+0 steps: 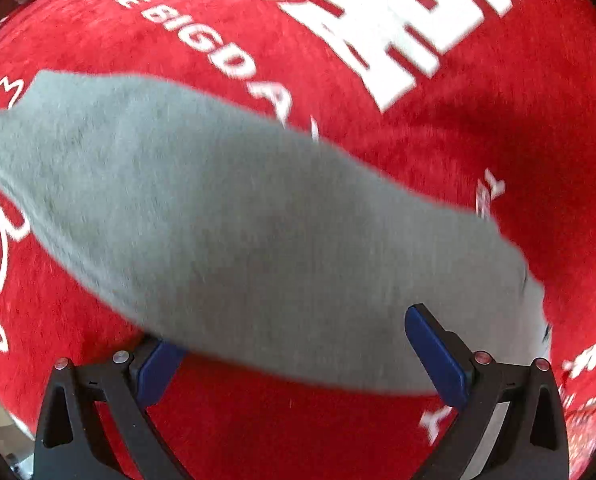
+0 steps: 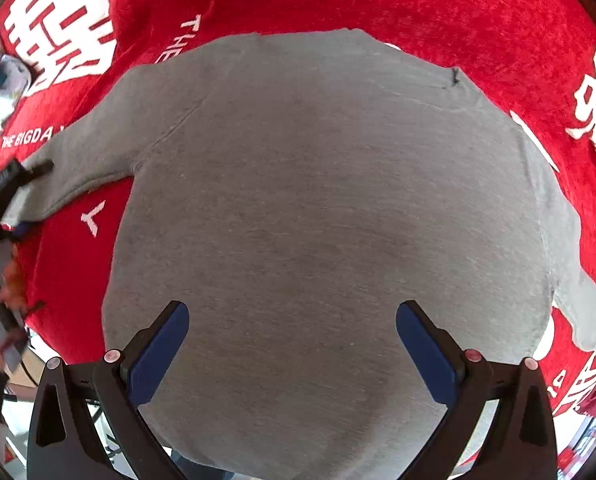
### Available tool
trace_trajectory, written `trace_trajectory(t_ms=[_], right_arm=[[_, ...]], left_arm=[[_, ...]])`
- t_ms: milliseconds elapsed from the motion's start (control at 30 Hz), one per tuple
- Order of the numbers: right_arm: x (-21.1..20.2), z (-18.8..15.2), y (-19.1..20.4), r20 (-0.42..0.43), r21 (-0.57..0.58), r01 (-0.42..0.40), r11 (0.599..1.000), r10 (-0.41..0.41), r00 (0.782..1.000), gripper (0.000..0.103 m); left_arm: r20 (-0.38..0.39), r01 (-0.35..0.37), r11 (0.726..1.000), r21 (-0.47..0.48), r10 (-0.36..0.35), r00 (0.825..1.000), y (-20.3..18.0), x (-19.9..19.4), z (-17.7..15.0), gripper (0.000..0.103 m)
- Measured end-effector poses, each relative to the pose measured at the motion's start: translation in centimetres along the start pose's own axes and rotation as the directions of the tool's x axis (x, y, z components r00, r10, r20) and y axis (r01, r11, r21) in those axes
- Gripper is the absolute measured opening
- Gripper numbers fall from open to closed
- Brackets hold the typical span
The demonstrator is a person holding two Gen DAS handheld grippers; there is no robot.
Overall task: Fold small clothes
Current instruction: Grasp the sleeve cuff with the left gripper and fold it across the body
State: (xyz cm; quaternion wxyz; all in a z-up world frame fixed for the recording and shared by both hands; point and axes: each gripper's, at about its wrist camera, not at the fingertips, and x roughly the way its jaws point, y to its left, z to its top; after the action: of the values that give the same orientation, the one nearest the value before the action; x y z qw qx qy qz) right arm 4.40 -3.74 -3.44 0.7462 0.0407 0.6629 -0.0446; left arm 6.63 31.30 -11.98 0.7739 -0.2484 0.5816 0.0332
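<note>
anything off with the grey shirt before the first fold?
Mostly fine: the grey shirt lies flat on the red cloth. Oddities: a small dark thread or tag sticks up near its far edge, and the sleeve by the left gripper is angled out, unfolded.

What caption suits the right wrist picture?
Open right gripper above a grey sweatshirt spread on a red cloth.

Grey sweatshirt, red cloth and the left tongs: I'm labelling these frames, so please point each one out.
grey sweatshirt (image 2: 322, 216): right wrist view, middle of its body.
red cloth (image 2: 438, 4): right wrist view, bare part above the sweatshirt.
left tongs (image 1: 298, 356): left wrist view, midway between the fingertips.
</note>
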Motion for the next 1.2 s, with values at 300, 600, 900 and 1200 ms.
trace_trajectory(t_ms=[300,600,900,1200], right_arm=[[-0.6,0.5,0.9,0.018,-0.007,-0.009,1.0,0.01,1.0,0.103],[-2.3,-1.0,-1.5,0.065,0.068,-0.039,0.997,0.035,0.997,0.103],[-4.6,-2.5,-9.3,0.126,0.232,-0.087,0.969,0.059,0.99,0.103],[-3.7,-5.7,-20.8,0.117,0.407,-0.067,0.911,0.021,0.993,0.103]], left_arm=[[0.12,-0.085,0.992,-0.088,0.096,0.988,2.6,-2.1,3.0,0.031],[0.184,0.04,0.996,0.083,-0.055,0.981,-1.5,-5.9,3.2,0.006],[0.151,0.207,0.874,0.439,-0.299,0.942,-19.0,-10.9,-1.3,0.006],[-0.084,0.262,0.669,0.695,-0.286,0.955,-38.0,-3.7,-14.2,0.006]])
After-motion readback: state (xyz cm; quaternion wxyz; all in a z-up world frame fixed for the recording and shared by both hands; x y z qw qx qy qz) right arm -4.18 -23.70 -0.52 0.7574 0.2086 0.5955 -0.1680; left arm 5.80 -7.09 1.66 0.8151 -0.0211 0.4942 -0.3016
